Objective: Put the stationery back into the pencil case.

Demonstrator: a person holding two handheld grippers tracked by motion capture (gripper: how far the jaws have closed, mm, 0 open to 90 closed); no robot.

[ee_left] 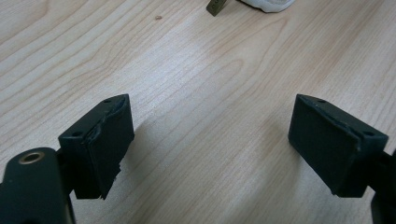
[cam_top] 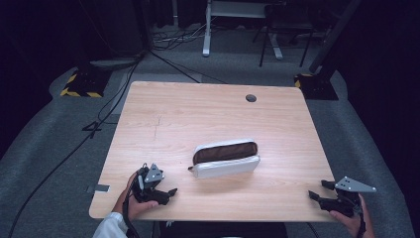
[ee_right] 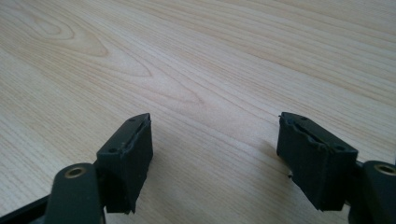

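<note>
While both grippers rest wide apart, a white pouch (cam_top: 226, 159) lies at the table (cam_top: 198, 106) centre.
Left gripper (cam_top: 168, 192) at 7 o'clock, right gripper (cam_top: 317, 192) at 5 o'clock, jaws spread, nothing held; no readable writing.

The left gripper view's top edge is cutting off the white pouch (ee_left: 266, 3) and its brass zipper pull (ee_left: 216, 6), while the pouch's dark interior (cam_top: 225, 152) is staying unreadable from above

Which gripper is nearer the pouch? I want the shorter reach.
The left gripper: it sits just off the white pouch and its zipper pull; the right gripper lies farther away.
</note>
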